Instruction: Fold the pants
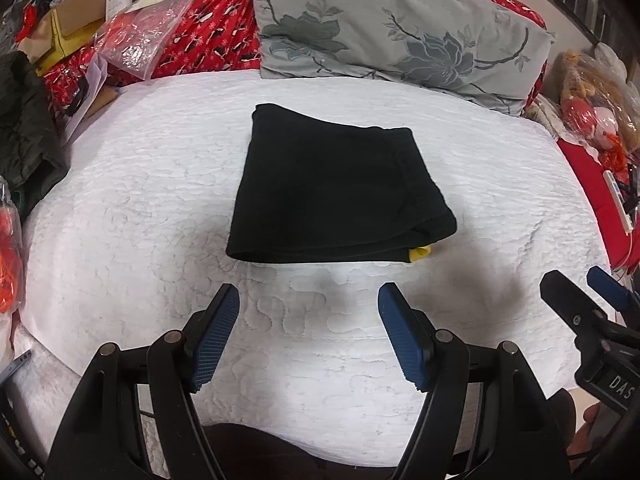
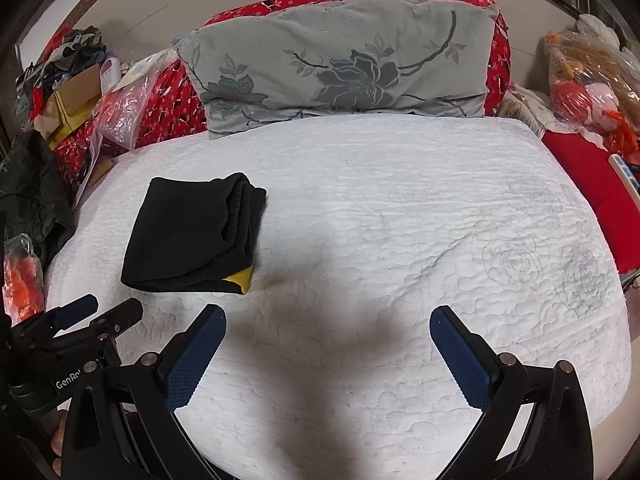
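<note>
Ahead, folded black pants (image 1: 336, 188) lie on my white bed quilt (image 1: 120, 200), grey pillow (image 1: 400, 28) beyond; my left fingers (image 1: 308, 312) and right fingers (image 2: 328, 336) hang released, nothing between.

The white quilt (image 2: 400, 216) lies bare across its near strip and whole right half, giving open room there. The folded black pants (image 2: 188, 236) sit as a low block on its left part. At the far edge a grey flowered pillow (image 2: 340, 64) stands as a wall. Boxes and plastic bags (image 1: 132, 32) crowd the far left border, with dark cloth (image 1: 24, 128) along the left side. A bag of toys (image 2: 588, 80) and red fabric (image 2: 580, 176) hem in the right edge.
</note>
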Available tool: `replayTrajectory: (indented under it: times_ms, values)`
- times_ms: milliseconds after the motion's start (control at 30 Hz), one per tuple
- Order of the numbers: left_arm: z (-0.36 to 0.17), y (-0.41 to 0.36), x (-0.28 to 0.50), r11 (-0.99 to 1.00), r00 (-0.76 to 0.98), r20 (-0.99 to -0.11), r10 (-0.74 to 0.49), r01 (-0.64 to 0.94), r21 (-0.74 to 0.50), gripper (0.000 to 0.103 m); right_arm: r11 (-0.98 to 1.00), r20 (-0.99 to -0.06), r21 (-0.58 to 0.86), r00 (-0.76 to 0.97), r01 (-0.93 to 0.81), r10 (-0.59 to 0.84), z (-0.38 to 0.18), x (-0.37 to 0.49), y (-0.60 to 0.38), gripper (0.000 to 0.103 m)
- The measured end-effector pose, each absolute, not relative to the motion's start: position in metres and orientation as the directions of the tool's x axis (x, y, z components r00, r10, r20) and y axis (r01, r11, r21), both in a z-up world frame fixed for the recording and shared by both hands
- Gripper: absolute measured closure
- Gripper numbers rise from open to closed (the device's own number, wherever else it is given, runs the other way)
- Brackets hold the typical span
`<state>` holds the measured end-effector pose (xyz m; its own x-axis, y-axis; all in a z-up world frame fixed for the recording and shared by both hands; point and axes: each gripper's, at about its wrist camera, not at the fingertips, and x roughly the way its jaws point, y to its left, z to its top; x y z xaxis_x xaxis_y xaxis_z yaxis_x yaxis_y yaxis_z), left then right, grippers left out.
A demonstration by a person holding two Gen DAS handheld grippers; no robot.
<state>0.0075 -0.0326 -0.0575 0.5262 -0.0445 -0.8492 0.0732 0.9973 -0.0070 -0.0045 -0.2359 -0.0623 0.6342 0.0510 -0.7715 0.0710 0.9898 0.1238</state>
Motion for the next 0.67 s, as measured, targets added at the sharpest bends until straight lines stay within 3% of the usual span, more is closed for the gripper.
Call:
replayTrajectory:
  times_ms: [333,667]
  values:
    - [-0.051,-0.038,0.011,0.997,0.538,-0.839,-0.075,0.071,-0.043,0.031,0.987,-0.778,0.132,0.626,0.088,0.048,-0.064,-0.002,-0.244,0.000]
    - [-0.052,-0.042,0.013,0.999,0.542,-0.840,-0.030,0.048,-0.005,0.031,0.984,-0.779,0.139,0.626,0.116,0.036,-0.066,0.000,-0.254,0.000]
